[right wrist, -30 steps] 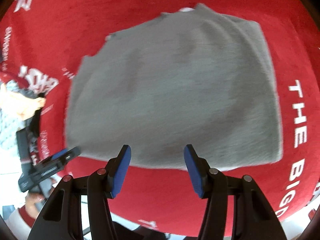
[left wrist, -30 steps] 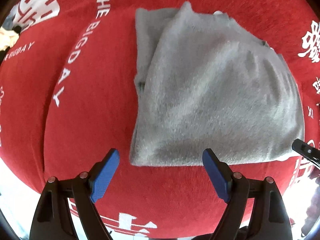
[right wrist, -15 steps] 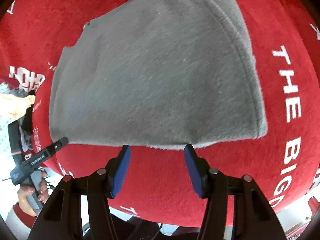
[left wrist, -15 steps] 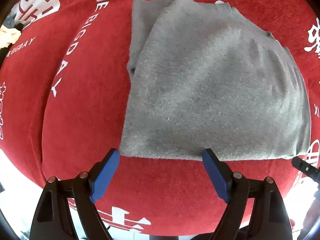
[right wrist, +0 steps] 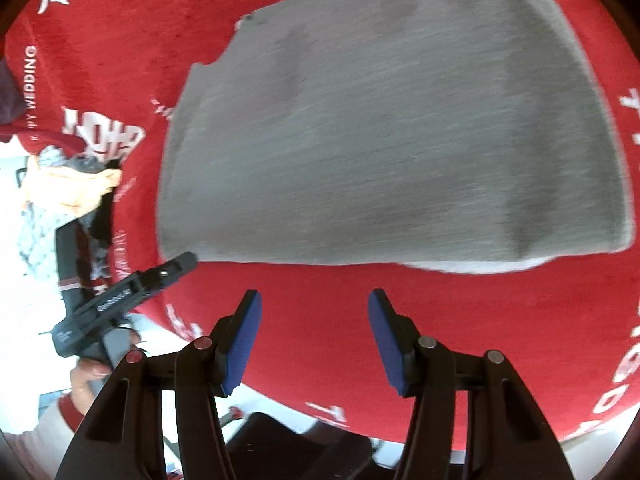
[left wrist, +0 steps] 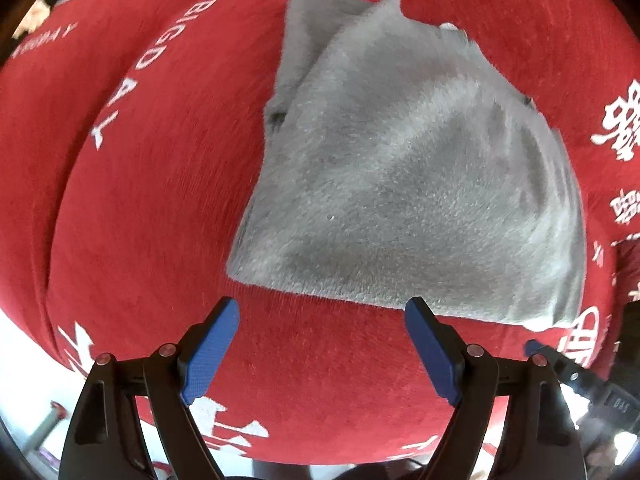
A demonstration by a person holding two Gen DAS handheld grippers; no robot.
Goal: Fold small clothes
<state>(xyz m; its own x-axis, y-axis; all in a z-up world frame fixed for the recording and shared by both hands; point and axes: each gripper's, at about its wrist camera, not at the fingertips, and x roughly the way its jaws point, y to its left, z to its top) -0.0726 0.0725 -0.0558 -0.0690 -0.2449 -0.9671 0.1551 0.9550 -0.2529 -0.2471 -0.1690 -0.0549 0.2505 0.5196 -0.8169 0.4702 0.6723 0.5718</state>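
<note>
A folded grey fleece garment point(left wrist: 404, 168) lies flat on a red cloth with white lettering point(left wrist: 140, 208). In the left wrist view my left gripper point(left wrist: 322, 316) hangs open just short of the garment's near edge, nothing between its blue pads. The right wrist view shows the same grey garment point(right wrist: 392, 136) filling most of the picture. My right gripper point(right wrist: 314, 308) stands open a little before the near hem, empty. The left gripper's body point(right wrist: 120, 296) shows at the left of the right wrist view, held by a hand point(right wrist: 86, 376).
The red cloth point(right wrist: 328, 340) ends near the bottom of both views, with a pale floor beyond. A pile of orange and patterned clothes point(right wrist: 68, 184) lies at the cloth's left edge in the right wrist view. The right gripper's tip point(left wrist: 568, 364) shows at the lower right of the left wrist view.
Both views have shifted over the garment; its near edge now sits farther from both grippers' pads. The garment itself lies unchanged. Both grippers stay as wide as before.
</note>
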